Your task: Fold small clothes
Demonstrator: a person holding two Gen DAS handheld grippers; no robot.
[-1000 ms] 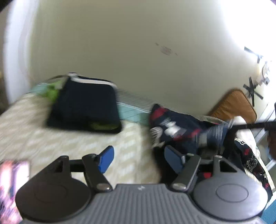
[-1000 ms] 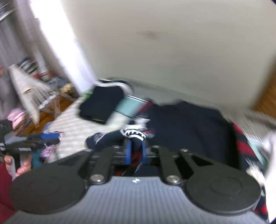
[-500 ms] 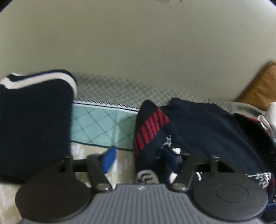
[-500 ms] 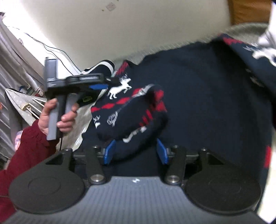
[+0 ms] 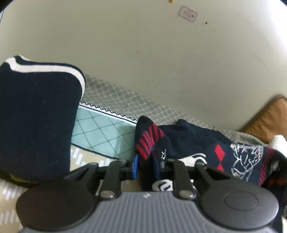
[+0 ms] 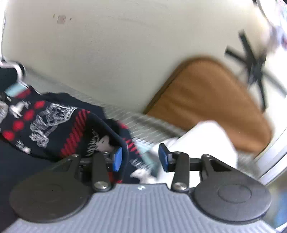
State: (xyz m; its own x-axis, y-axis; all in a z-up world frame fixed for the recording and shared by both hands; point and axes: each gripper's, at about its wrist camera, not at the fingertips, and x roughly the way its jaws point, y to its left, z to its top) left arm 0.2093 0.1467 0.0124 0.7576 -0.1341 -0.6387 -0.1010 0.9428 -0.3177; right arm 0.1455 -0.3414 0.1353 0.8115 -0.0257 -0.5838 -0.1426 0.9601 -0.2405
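Left gripper [image 5: 145, 167] has its jaws drawn narrow, pinching a fold of the patterned sweater [image 5: 206, 148] right at the red-striped cuff edge; right gripper [image 6: 140, 159] jaws stand apart with nothing between them, its left pad just beside the sweater's ribbed edge [image 6: 114, 136], contact unclear because of blur. Sweater is a navy knit with red diamonds and white reindeer figures, lying rumpled on the bed cover [image 5: 107, 132] close to the wall [image 5: 143, 53], with a folded navy garment [image 5: 35, 121] with white trim well to its left. Judging by the drape, the knit is soft, light, floppy and not slippery; thick enough to bunch, so best taken at a hem, cuff or shoulder seam, one corner per gripper, and pulled taut before folding. Brown cushion [image 6: 211, 104] leans on the wall to the right. No readable brand or writing; a small sticker [image 5: 187, 14] on the wall is too blurred to read
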